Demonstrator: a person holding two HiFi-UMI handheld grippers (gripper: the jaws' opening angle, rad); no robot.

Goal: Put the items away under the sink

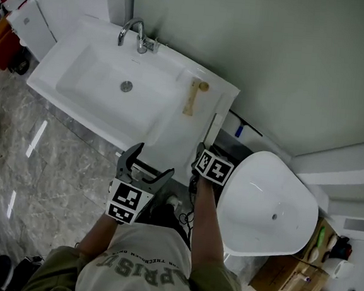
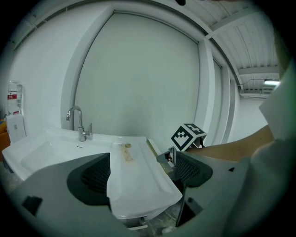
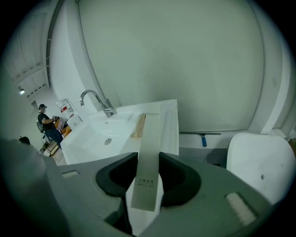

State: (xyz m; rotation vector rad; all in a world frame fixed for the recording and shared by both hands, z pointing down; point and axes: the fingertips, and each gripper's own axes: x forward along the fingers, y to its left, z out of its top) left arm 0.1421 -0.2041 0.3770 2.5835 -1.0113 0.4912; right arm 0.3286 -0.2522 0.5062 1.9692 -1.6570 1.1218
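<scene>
my right claw (image 3: 149, 173) is clenched on a long, slim grey-beige cardboard carton (image 3: 149, 155). the pads press its two narrow sides near the lower end, so most of it stands out ahead of me towards 12 o'clock. gripping it low and edge-on keeps the flat printed face up and should stop it twisting as i carry it. in the head view that same right claw (image 1: 202, 151) sits at the near edge of the wide white ceramic sink (image 1: 62, 68), just off its right-hand ledge.

my left claw (image 2: 143, 173) is released, its jaws wide apart with nothing between them but the corner of the sink (image 2: 138, 185) beyond. in the head view the left claw (image 1: 152, 160) hangs at about 9 o'clock from the right one, near it and free. i judge i am keeping it ready for a door or for the next item.

a pale wooden tool with a round knob end (image 1: 194, 97) lies on the sink's ledge at 12 o'clock, well clear of both claws and untouched; the curved chrome faucet (image 1: 133, 33) stands at 11 o'clock. a white rounded fixture (image 1: 265, 203) fills 3 o'clock.

the space below the basin is barely visible — only a dark gap with clutter — so the carton is not yet put away. it will need to come down and in under the rim without knocking the ceramic edge.
</scene>
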